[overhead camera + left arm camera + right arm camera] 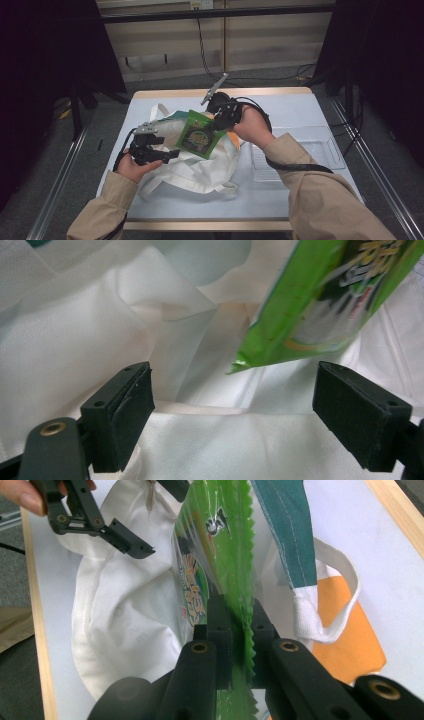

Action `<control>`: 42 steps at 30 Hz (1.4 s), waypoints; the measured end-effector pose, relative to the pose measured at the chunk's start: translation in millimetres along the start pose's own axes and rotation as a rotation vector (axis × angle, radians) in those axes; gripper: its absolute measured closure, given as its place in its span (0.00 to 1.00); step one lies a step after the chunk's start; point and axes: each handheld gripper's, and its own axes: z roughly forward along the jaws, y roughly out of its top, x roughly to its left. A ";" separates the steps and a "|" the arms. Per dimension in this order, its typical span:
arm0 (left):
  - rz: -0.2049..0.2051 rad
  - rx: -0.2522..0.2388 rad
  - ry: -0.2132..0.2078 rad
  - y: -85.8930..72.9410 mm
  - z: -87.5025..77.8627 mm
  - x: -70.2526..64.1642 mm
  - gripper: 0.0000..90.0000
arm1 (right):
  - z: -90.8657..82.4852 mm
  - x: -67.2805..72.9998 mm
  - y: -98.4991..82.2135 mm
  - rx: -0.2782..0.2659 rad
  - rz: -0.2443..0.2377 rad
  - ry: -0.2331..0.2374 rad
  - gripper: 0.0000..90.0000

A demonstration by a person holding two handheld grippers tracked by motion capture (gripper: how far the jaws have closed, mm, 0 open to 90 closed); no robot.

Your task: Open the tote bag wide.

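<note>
A green snack packet hangs over the white tote bag in the middle of the table. My right gripper is shut on the packet's serrated top edge, with both pads pinching the film. The packet's lower corner dangles above the bag's mouth. My left gripper rests at the bag's left side; its jaws stand wide apart over the white cloth, with nothing pressed between them. The left gripper also shows beyond the packet in the right gripper view.
A clear plastic tray lies on the pale blue table to the right of the bag. The bag has a teal panel, an orange patch and a white handle loop. Wooden edging rims the table.
</note>
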 end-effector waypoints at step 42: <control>0.005 0.030 -0.002 -2.7 9.2 -2.8 0.16 | -58.9 3.7 -2.6 0.083 -0.042 0.022 0.94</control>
